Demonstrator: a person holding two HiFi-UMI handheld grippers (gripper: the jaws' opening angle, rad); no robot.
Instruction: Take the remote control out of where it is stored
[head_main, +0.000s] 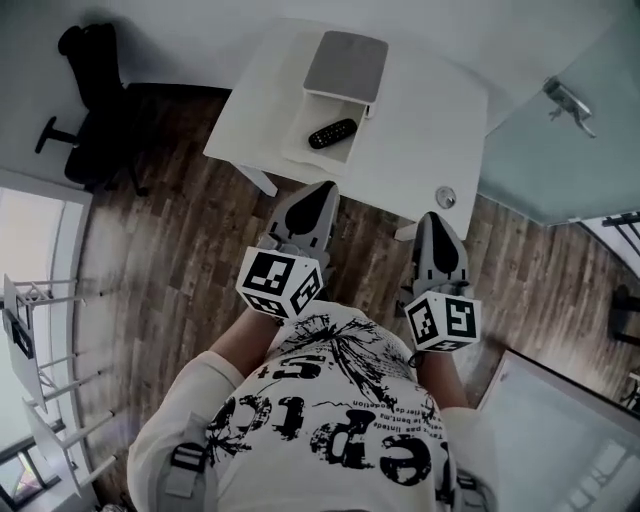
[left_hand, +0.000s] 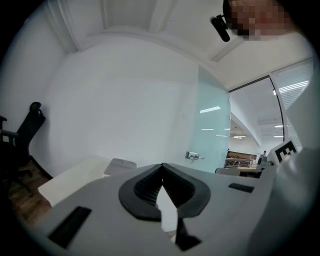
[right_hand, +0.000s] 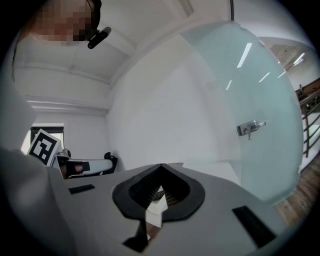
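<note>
- Only the head view shows the remote control (head_main: 332, 133). It lies in an open white drawer (head_main: 322, 108) of a grey-topped box (head_main: 346, 65) on the white table (head_main: 430, 120).
- The left gripper view shows the grey top but not the remote. The right gripper view shows a glass door (right_hand: 240, 90) and its handle (right_hand: 250, 128).
- The left gripper (head_main: 325, 188) and the right gripper (head_main: 432, 218) both have their jaws pressed together, with nothing between them.
- The remote lies beyond both, nearer the left gripper, and touches neither.
</note>
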